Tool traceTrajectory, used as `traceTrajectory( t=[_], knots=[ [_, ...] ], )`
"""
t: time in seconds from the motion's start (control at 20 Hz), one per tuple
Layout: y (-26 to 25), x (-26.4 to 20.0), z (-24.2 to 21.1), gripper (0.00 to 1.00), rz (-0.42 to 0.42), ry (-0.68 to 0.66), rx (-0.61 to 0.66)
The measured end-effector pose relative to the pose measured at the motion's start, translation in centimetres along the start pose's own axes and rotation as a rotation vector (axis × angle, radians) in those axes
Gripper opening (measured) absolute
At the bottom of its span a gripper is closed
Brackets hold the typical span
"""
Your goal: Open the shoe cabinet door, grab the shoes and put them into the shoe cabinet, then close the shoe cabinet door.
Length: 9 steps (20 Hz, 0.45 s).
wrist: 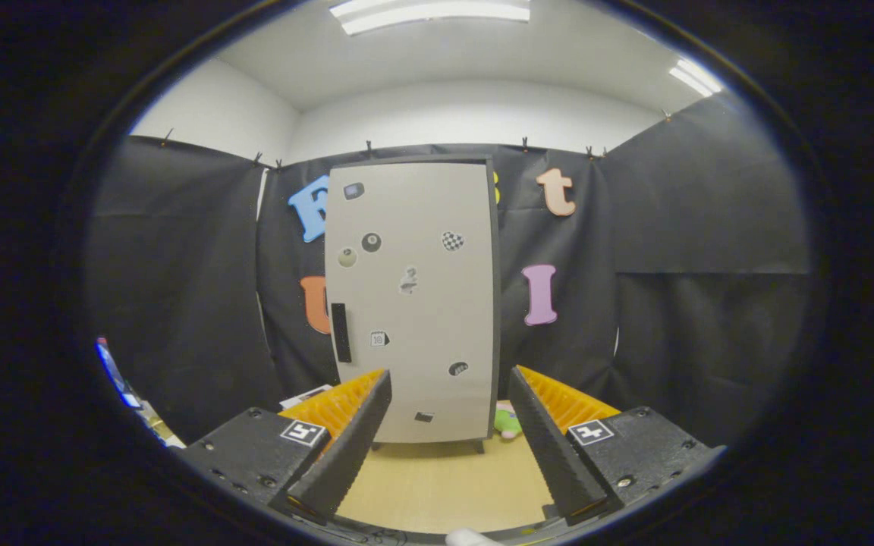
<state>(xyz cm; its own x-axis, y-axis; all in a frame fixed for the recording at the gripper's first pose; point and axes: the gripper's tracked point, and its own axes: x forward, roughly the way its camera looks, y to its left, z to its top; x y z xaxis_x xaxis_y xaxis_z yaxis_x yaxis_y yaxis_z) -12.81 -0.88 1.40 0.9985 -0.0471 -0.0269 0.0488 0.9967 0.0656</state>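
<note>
Jaws apart before shut cabinet door.

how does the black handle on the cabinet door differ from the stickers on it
The handle is a plain black upright bar near the door's edge, beyond the open gripper's left finger; the stickers are small, varied in shape and scattered across the door. The handle is longer than any sticker. Both sit on the shut door's front.

shoe cabinet beyond the open fingers, toy right of cabinet
</note>
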Motion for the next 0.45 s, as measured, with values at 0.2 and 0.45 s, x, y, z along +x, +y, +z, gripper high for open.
traceTrajectory(
  t=[0.2, 0.45],
  knots=[
    [0.17, -0.03, -0.35, 1.00, 0.004, 0.010, -0.001],
    [0.79, 0.11, -0.43, 1.00, 0.018, 0.014, -0.012]
  ],
)
